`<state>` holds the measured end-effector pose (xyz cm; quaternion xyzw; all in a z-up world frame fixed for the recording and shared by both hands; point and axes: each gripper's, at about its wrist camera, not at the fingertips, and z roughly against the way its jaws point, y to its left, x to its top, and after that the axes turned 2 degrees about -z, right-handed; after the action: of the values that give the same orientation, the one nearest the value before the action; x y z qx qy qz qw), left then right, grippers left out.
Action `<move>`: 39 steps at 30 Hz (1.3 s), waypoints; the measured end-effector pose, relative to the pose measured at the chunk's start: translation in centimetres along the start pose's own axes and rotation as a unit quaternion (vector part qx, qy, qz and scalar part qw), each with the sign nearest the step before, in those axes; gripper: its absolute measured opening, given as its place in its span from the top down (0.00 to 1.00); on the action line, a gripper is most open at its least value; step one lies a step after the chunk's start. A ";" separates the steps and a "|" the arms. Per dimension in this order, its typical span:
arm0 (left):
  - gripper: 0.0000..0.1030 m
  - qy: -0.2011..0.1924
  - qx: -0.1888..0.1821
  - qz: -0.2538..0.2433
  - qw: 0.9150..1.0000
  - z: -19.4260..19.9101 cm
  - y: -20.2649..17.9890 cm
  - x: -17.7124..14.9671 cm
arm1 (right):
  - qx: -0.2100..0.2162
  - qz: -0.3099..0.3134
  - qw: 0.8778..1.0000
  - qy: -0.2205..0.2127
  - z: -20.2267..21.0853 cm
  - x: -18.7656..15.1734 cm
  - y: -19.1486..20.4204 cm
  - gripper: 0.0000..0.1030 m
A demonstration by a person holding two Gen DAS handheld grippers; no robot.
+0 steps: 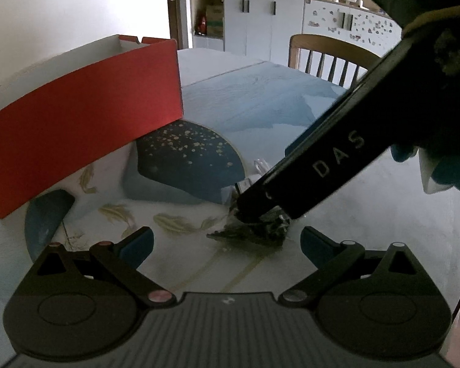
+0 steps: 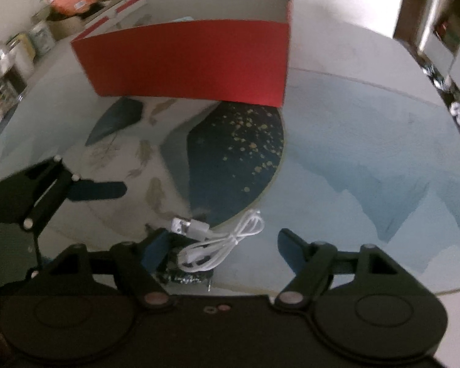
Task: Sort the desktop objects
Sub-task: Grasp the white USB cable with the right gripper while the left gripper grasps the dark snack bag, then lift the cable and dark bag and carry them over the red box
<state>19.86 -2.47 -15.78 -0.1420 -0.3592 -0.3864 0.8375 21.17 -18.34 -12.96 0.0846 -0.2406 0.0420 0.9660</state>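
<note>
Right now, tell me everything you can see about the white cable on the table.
The white cable is a thin charging lead, bundled into loose loops and cinched near its middle, with a silver-tipped USB plug at its left end. It looks like smooth plastic. It lies flat on the patterned table mat, at the dark gold-speckled patch's edge, between the open right claw's fingers; none visibly presses it.

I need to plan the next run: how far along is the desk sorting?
Done: cannot tell; the red box hides its contents. In hand: nothing held; the right gripper is open around the white cable on the table. Left: the cable and a dark item before the open left gripper.
</note>
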 end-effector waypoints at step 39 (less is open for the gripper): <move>0.67 -0.019 0.010 -0.009 1.000 1.9 0.6 2.5 | 0.032 -0.030 0.998 -0.053 4.7 1.5 -1.7 0.58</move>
<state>20.50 -2.45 -12.70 -0.1373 -0.3805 -0.3878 0.8282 20.56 -20.85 -8.45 0.1250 -0.2877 0.0162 0.9494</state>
